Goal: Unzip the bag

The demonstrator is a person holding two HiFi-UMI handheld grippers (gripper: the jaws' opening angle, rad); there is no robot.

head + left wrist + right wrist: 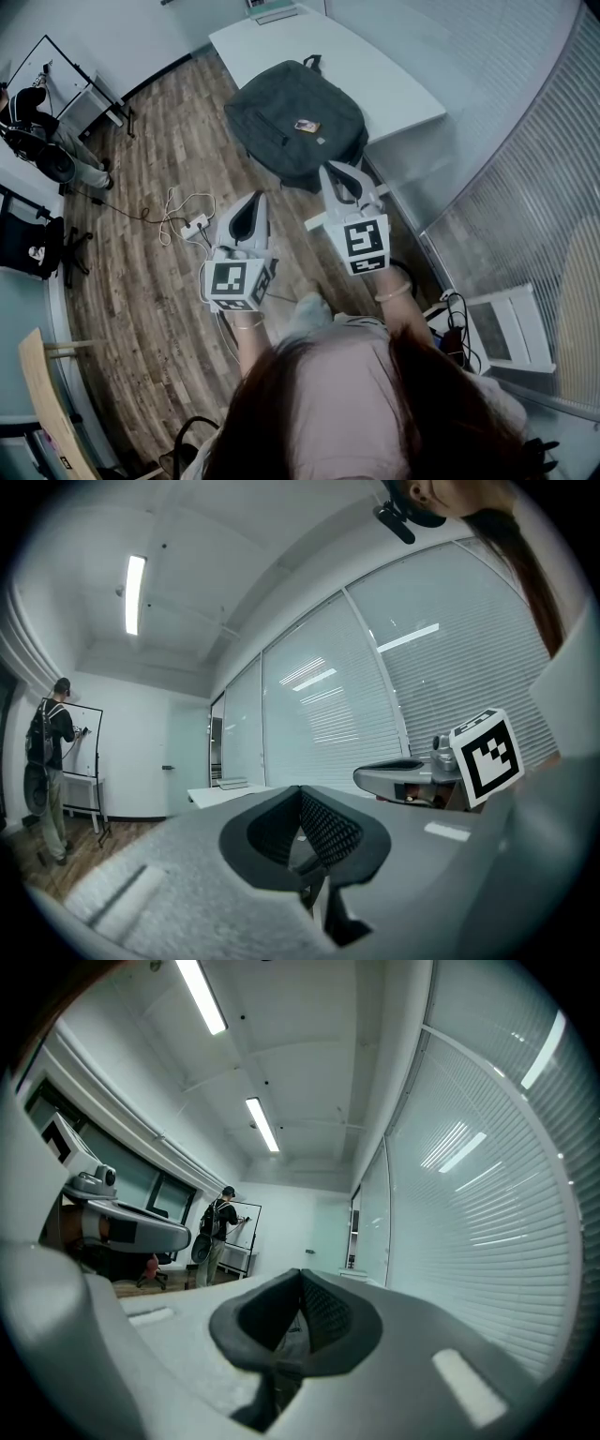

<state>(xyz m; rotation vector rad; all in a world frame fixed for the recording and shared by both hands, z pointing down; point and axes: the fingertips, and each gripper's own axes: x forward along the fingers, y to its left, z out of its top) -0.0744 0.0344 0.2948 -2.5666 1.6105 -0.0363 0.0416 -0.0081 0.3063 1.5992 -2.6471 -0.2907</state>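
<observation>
At the upper middle of the head view, the dark bag [295, 122] lies flat on the corner of the white table [403, 89]. Your left hand-held gripper [255, 202] and right hand-held gripper [334, 176] sit level just below it in the frame, and neither can be seen touching it. Each has its jaws pressed together on nothing. The zip is too small to read, so this fits either an approach to a closed bag or a pull-back from an opened one. Any grip on the slider would call for parted jaws and a braced bag.
</observation>
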